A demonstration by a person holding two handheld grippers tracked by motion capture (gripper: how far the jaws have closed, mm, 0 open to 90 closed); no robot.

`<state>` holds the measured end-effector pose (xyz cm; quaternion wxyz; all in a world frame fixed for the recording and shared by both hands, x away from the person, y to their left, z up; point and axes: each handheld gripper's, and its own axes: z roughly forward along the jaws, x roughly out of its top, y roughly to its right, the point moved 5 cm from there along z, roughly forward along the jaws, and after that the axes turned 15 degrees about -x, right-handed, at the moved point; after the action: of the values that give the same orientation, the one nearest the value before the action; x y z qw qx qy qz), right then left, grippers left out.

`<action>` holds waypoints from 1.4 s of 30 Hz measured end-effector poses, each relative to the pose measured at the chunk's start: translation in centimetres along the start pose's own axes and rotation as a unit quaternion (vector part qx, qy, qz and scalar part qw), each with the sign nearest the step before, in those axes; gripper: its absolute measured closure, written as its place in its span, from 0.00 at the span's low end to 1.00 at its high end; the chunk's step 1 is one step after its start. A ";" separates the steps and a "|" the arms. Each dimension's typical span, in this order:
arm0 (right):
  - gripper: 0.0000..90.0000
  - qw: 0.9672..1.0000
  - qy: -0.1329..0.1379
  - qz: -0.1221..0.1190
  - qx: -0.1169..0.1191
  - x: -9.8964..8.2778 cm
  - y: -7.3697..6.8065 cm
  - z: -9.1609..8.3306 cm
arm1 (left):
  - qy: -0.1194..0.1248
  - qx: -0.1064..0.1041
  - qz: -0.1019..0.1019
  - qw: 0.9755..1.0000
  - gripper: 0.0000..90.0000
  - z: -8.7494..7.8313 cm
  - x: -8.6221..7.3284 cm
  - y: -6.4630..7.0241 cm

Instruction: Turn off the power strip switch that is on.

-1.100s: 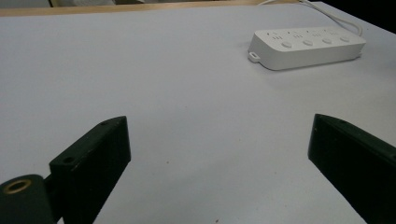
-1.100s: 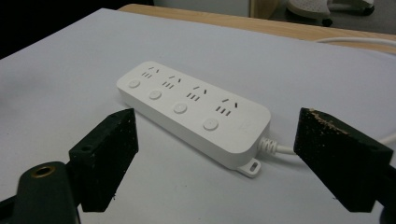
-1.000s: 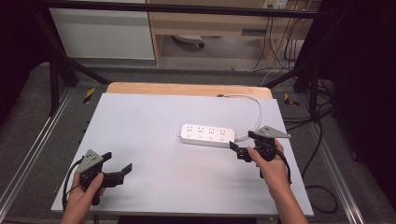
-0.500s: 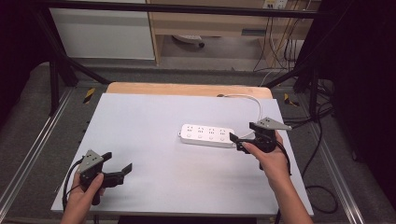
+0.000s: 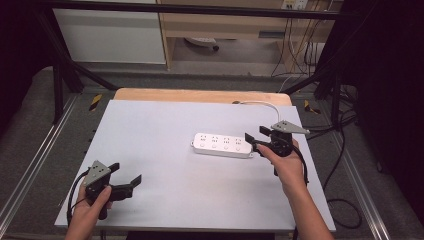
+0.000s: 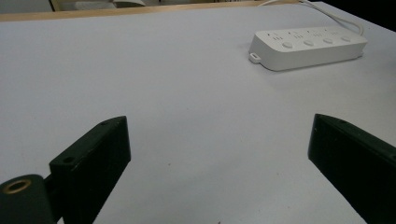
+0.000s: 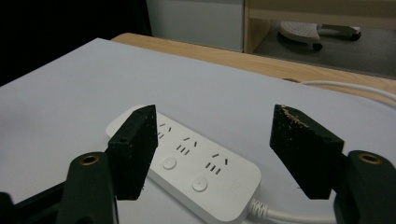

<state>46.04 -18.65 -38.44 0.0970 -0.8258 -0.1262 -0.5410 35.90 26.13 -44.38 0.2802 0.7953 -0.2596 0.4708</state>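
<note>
Your left gripper (image 5: 127, 183): near you, well left of power strip (image 5: 223, 145), jaws wide, empty, unmoved over last second. Your right gripper (image 5: 254, 139): jaws wide, empty, has slid forward and now sits at strip's cord end, jaws straddling it above. Power strip: unchanged, flat on surface (image 5: 165, 125), cord (image 5: 260, 104) running off far edge. Likely meaning: you're lining up grab at cord end.

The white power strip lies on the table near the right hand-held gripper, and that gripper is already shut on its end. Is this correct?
Not quite. The white power strip does lie on the table near the right hand-held gripper, but that gripper is open, not shut on it. The right gripper view shows both jaws wide apart above the strip's cable end, touching nothing.
</note>
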 end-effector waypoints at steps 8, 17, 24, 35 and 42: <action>0.49 1.000 0.014 0.011 -0.004 0.5 0.2 0.3 | 0.000 -0.002 0.000 1.000 0.06 0.1 0.0 0.0; 0.55 1.000 0.012 -0.004 -0.008 0.8 -0.3 0.7 | -0.002 -0.003 0.000 1.000 0.06 0.1 0.0 0.0; 0.66 1.000 -0.007 -0.022 0.000 0.5 -1.0 2.0 | -0.002 -0.002 0.001 1.000 0.06 0.1 0.0 0.0; 0.75 0.999 -0.031 -0.036 -0.010 -0.3 -1.4 3.9 | -0.003 -0.001 0.001 1.000 0.06 0.1 -0.1 -0.1; 0.85 0.998 -0.045 -0.040 -0.006 -0.8 -1.6 4.6 | -0.003 -0.002 0.000 1.000 0.06 0.2 -0.1 0.0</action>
<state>49.24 -15.83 -40.95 0.0647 -0.8442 -0.1606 -0.5074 35.97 26.05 -44.53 0.2815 0.7961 -0.2615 0.4676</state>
